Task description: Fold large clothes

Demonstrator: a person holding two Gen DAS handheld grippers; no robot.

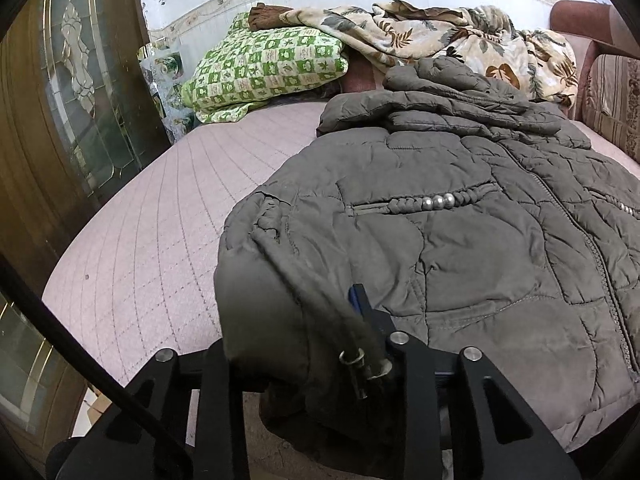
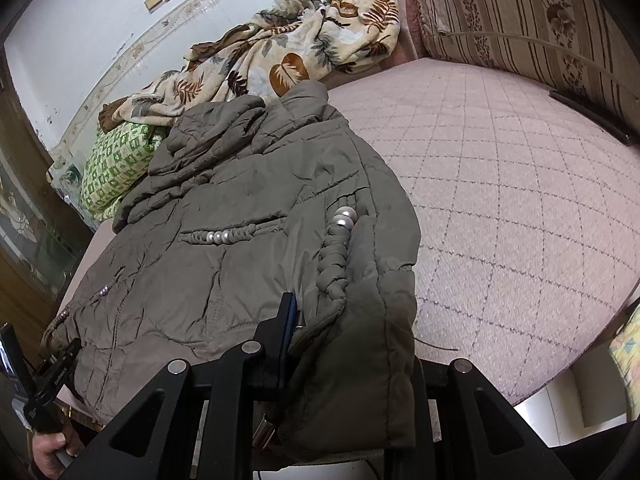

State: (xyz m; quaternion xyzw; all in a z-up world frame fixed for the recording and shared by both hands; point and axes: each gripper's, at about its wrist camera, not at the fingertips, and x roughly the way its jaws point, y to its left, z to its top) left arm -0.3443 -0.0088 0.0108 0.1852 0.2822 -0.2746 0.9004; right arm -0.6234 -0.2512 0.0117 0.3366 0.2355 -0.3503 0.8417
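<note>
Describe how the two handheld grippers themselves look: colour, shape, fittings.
Both the left gripper and the right gripper are matte black, built of angular linkage arms with triangular cut-outs and round silver pivot pins. Each visible finger carries a blue pad. A black cable crosses the left wrist view's corner.

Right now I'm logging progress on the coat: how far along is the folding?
Early. Done: the grey jacket lies spread front-up on the pink bed, zipped. In hand: the left gripper pinches the hem's left corner, and the right gripper the right corner. Left: no body fold shows yet, and the hood remains bunched.
</note>
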